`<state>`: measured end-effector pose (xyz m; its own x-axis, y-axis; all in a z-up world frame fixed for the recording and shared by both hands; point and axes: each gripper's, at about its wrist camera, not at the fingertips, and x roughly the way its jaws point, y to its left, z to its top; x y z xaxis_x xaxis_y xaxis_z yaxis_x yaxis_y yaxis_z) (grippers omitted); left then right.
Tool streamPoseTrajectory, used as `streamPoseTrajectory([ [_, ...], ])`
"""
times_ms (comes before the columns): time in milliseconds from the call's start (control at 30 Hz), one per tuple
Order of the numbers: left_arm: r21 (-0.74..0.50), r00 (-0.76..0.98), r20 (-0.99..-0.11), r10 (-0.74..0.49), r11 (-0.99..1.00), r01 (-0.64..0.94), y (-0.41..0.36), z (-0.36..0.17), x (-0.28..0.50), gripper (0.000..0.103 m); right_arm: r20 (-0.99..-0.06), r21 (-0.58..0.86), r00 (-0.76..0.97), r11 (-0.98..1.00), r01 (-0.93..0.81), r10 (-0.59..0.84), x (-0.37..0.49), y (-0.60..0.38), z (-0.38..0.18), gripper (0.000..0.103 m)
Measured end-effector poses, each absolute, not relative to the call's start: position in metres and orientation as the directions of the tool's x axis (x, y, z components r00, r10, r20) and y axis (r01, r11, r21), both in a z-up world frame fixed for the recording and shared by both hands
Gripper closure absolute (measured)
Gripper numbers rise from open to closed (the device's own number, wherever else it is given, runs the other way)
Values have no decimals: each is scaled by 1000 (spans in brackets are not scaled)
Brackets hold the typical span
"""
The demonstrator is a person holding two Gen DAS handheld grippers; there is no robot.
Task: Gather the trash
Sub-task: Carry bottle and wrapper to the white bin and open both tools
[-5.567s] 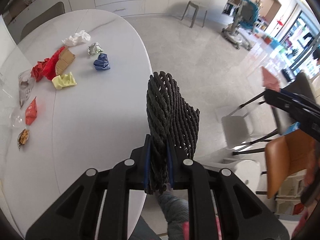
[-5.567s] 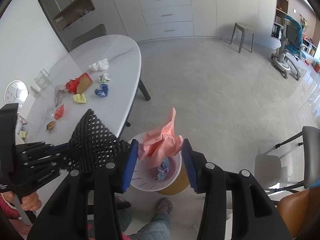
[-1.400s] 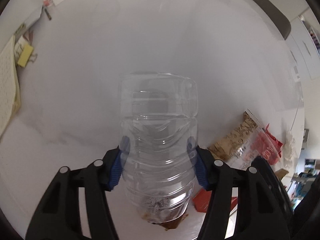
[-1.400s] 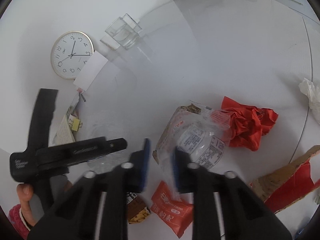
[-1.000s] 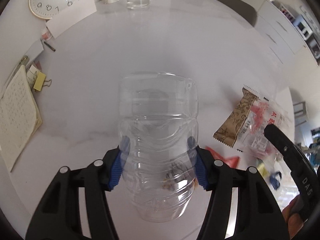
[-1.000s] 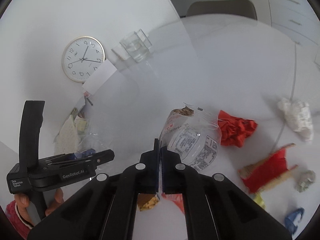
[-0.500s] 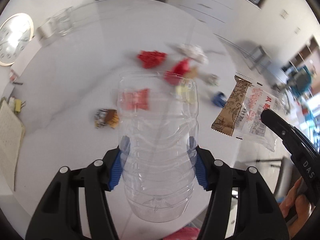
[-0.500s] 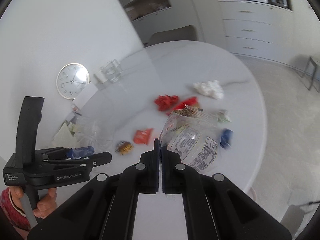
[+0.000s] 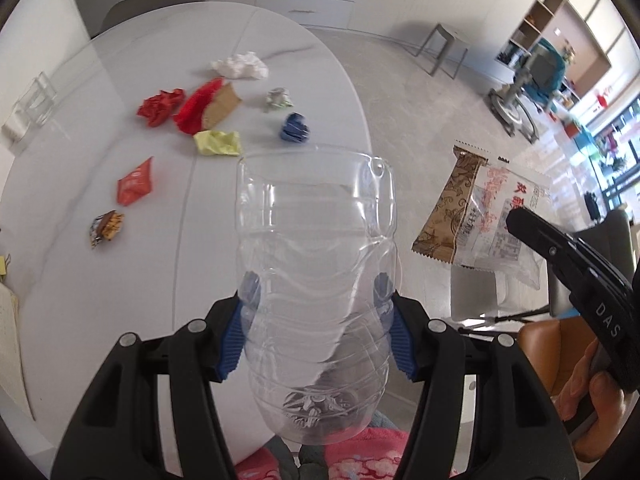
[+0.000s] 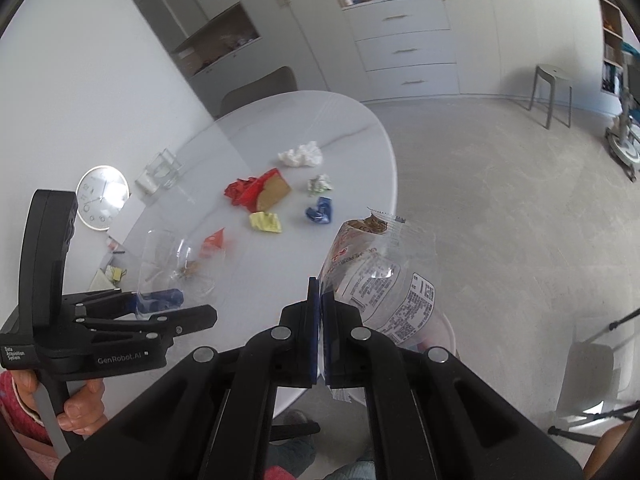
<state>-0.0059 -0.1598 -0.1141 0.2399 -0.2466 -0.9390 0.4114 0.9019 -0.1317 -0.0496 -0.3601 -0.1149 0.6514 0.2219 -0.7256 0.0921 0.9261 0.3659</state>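
Left wrist view shows the table [image 9: 304,80] with crumpled scraps. Above its edge, the left gripper [image 9: 316,304] pinches a clear bottle [image 9: 316,280] across its ribbed body; it looks light, thin and easy to dent. The right gripper [image 10: 321,312], fingers pressed together, holds a wrapper [image 10: 380,280] by its edge, limp and slippery.

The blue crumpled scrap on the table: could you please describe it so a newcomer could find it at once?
On the white oval table, look toward the edge nearest the open floor. The blue crumpled scrap lies just below a pale greenish wad and right of a yellow piece; it is the only blue litter there.
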Motion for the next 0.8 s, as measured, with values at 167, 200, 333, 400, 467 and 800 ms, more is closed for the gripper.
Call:
streamPoseTrajectory([
  [167, -133, 195, -949, -249, 874, 467, -199, -135, -19, 45, -737, 376, 648, 914, 153, 195, -68, -395, -132, 100],
  [200, -127, 181, -954, -240, 868, 480, -211, -144, -22, 45, -742, 379, 643, 910, 170, 189, -72, -405, -138, 100],
  [333, -95, 184, -957, -223, 843, 530, -252, -172, -30, 45, -762, 386, 624, 896, 220, 175, -84, -434, -155, 100],
  [400, -68, 187, -962, -198, 839, 539, -271, -188, -29, 45, -771, 385, 614, 892, 237, 170, -87, -446, -163, 100],
  [467, -54, 183, -966, -182, 837, 545, -284, -200, -27, 45, -775, 390, 608, 888, 245, 172, -87, -454, -169, 100],
  [800, 47, 241, -966, -94, 852, 521, -299, -205, -26, 25, -777, 413, 591, 884, 220, 216, -75, -466, -192, 100],
])
